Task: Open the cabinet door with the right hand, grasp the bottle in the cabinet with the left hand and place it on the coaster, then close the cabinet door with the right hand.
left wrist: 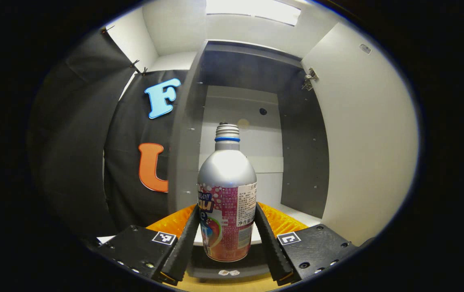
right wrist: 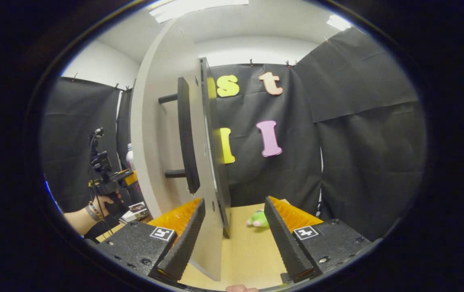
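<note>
The left claw (left wrist: pixel 226 239) grips the bottle (left wrist: pixel 226 194) at the open cabinet (left wrist: pixel 297 162); the right claw (right wrist: pixel 234 239), wide, straddles the cabinet door (right wrist: pixel 167 134) edge. A smooth, tall bottle could slip or clip the cabinet frame on withdrawal.

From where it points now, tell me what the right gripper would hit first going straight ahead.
Probably the open cabinet door: its edge stands between the fingers of the right gripper, nearer the left one. Past it lie bare table and a small green toy; depth is unclear.
</note>
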Demonstrator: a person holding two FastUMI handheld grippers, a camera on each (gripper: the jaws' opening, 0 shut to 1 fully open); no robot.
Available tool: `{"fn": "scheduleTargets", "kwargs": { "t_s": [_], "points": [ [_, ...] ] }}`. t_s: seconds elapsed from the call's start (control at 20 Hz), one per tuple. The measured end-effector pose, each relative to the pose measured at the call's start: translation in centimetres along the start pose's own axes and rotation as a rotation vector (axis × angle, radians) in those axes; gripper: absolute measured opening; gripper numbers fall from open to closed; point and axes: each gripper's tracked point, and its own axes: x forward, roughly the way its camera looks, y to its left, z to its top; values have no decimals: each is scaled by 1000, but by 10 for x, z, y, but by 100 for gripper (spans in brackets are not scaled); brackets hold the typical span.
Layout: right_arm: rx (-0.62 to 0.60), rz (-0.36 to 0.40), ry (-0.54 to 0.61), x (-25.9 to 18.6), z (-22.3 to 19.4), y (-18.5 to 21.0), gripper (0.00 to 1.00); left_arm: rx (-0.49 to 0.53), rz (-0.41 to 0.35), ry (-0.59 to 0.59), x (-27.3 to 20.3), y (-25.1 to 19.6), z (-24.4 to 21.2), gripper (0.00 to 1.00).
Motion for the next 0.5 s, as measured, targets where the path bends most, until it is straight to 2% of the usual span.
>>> {"fn": "scheduleTargets", "kwargs": {
  "t_s": [0.15, 0.3, 0.5],
  "points": [
    [-15, 18, -1, -2, -1, 7, 89, 24, 57, 29, -51, 24, -28, 75],
    [-17, 18, -10, -4, -1, 7, 92, 26, 118, 90, -98, 41, -77, 75],
    [9, 23, 6, -4, -8, 6, 89, 45, 193, 172, -150, 58, -150, 75]
  ]
}}
